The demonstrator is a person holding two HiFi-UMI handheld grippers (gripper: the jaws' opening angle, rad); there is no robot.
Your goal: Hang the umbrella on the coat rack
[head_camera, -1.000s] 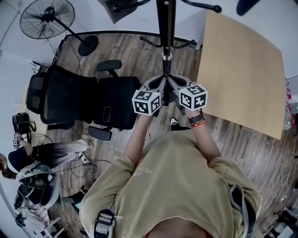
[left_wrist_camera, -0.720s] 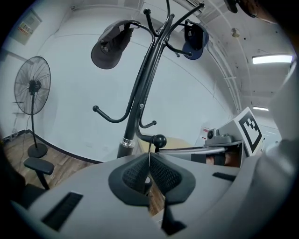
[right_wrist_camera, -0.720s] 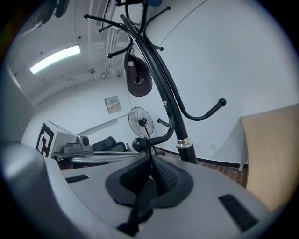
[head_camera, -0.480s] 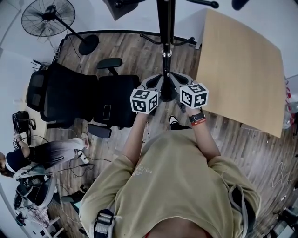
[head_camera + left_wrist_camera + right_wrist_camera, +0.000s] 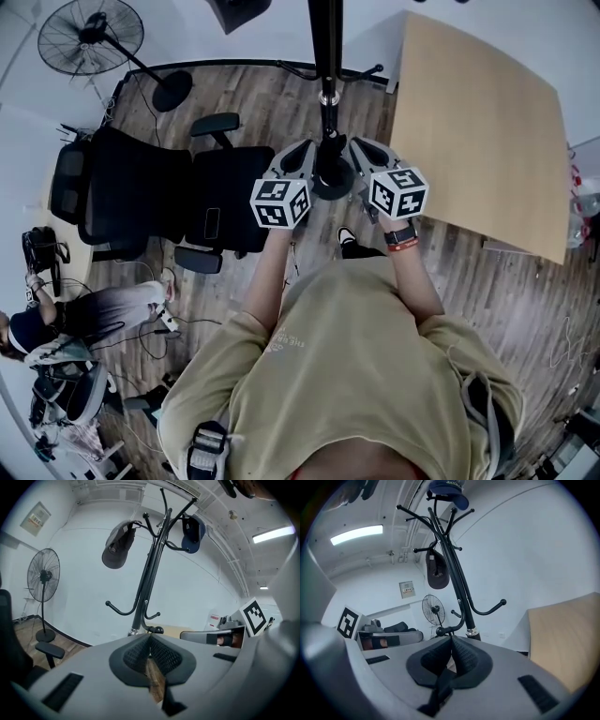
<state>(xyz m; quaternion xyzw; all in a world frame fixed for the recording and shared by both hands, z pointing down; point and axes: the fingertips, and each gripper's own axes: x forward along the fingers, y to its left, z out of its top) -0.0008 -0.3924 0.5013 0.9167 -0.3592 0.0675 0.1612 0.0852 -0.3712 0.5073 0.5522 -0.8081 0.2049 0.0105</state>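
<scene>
The black coat rack (image 5: 326, 56) stands straight ahead of me, its pole rising between both grippers. My left gripper (image 5: 305, 156) and right gripper (image 5: 361, 150) flank the pole, close together. A dark rounded mass (image 5: 333, 180) sits between them; I cannot tell whether it is the umbrella. In the right gripper view the right gripper (image 5: 451, 638) is shut, with a black strap (image 5: 440, 686) trailing down from its jaws. The left gripper (image 5: 149, 637) is also shut, with a dark strip (image 5: 169, 704) below. A knobbed lower hook (image 5: 158, 630) (image 5: 439, 631) lies just beyond both jaw tips.
A grey cap (image 5: 117, 545) and a navy cap (image 5: 192, 529) hang on upper hooks. A wooden table (image 5: 487, 122) stands to the right, a black office chair (image 5: 159, 197) to the left. A standing fan (image 5: 89, 37) is far left. A seated person (image 5: 56, 319) is at the left edge.
Both grippers have moved forward towards the rack's pole and spread slightly apart. Both stay shut.
</scene>
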